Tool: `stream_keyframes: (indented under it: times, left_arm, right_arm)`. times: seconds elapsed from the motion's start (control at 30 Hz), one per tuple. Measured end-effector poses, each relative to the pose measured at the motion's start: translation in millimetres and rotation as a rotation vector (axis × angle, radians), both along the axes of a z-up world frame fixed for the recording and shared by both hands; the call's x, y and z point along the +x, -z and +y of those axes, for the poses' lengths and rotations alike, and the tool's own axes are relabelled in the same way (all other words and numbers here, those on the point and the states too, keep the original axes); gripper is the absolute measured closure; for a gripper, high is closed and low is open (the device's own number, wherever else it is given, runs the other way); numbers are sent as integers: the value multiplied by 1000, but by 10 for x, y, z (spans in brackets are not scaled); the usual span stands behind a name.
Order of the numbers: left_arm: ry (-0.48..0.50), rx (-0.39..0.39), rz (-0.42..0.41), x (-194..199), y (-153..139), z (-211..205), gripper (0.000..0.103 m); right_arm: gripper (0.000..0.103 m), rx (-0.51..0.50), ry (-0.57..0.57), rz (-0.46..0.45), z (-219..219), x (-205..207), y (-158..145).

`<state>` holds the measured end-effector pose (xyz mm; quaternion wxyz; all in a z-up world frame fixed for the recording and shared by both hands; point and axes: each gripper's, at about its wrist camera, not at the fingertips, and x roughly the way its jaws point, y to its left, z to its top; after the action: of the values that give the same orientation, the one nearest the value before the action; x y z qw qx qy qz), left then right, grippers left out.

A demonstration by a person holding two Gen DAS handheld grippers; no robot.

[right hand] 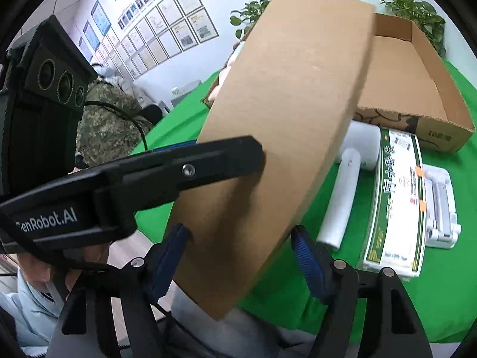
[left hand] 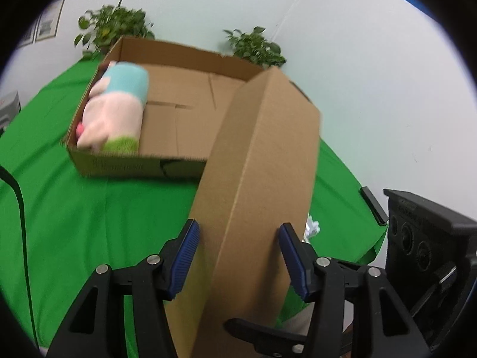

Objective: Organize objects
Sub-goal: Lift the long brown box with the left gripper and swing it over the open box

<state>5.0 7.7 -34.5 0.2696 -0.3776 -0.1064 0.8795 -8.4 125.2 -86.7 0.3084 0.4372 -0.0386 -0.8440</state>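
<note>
A flat brown cardboard lid (left hand: 259, 179) stands tilted above the green-covered surface (left hand: 89, 208), its lower end between the blue-padded jaws of both tools. In the left wrist view the left gripper (left hand: 237, 261) has its jaws spread on either side of the lid's lower end; the left pad lies against the cardboard's edge, while on the right it is hard to tell whether the pad touches, so a firm pinch cannot be confirmed. In the right wrist view the right gripper (right hand: 241, 262) likewise straddles the lid's lower corner, jaws part-way spread, the pads close to the cardboard on both sides but contact is blurred. The black body of the left tool crosses in front of the lid in that view. Behind the lid sits an open cardboard box (left hand: 190, 110) on the surface, holding a rolled plush toy (left hand: 116, 110) in pink, light blue and green against its left wall. Beside the box, on the cloth, lie a white cylindrical device (right hand: 342, 200), a green-and-white printed package (right hand: 396, 203) and a white plastic stand (right hand: 441, 208). Two potted plants (left hand: 113, 24) stand by the pale wall beyond the box
</note>
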Motion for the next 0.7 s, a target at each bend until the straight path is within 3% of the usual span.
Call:
stream_keyframes:
  times: [0.37,0.7]
  left_arm:
    - [14,-10,75,-181,-317,83,50]
    - [21,25,134,-491,-578,96,50]
  right_arm:
    - [41,-17,41,69,-77,-450,-238]
    - [42,2,64,131,45,-664,-685]
